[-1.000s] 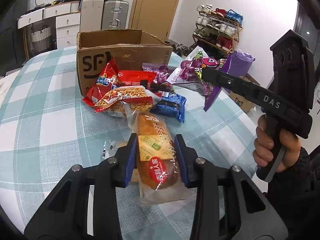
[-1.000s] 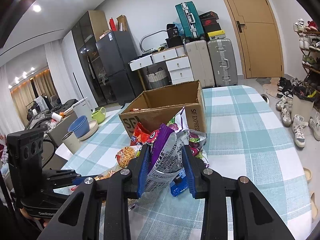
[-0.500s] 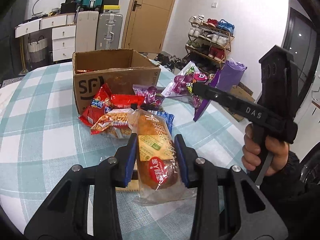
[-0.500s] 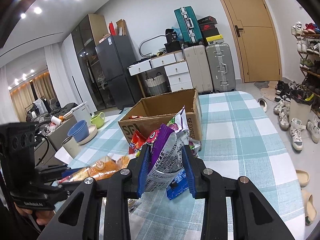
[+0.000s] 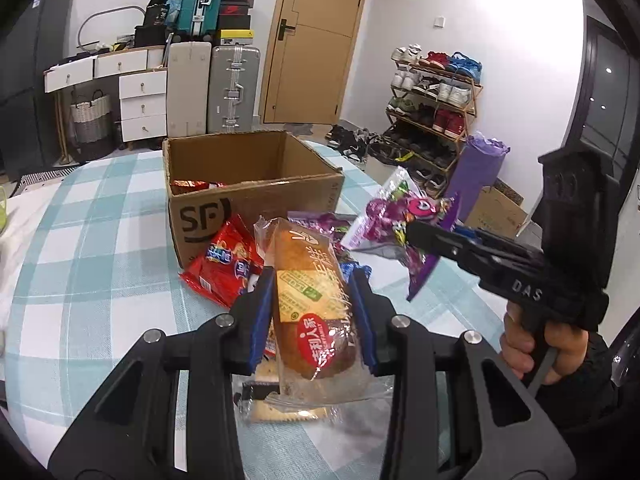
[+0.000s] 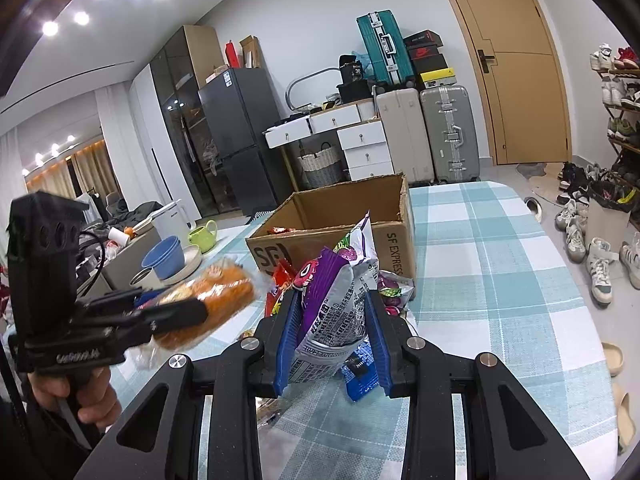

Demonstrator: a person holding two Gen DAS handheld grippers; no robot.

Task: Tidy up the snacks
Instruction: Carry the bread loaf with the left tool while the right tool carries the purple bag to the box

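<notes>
My left gripper (image 5: 312,284) is shut on a wrapped bread loaf (image 5: 308,300) in clear plastic, held above the checked table (image 5: 100,280). The same loaf (image 6: 216,300) shows at the left of the right wrist view. My right gripper (image 6: 334,308) is shut on a purple and silver snack bag (image 6: 336,296), which also shows as the purple bag (image 5: 396,220) in the left wrist view. Ahead stands an open cardboard box (image 5: 256,196) with a red packet inside. A red snack packet (image 5: 224,264) and a blue packet (image 6: 362,372) lie on the table before the box.
A flat cracker packet (image 5: 280,408) lies under the left gripper. Bowls and a green cup (image 6: 204,236) sit on a side surface to the left. Suitcases (image 5: 234,88), white drawers, a door and a shoe rack (image 5: 436,100) stand beyond the table.
The left gripper has risen with the bread loaf, lifting it off the snack pile toward the box. The right gripper and its purple bag have stayed in place.
</notes>
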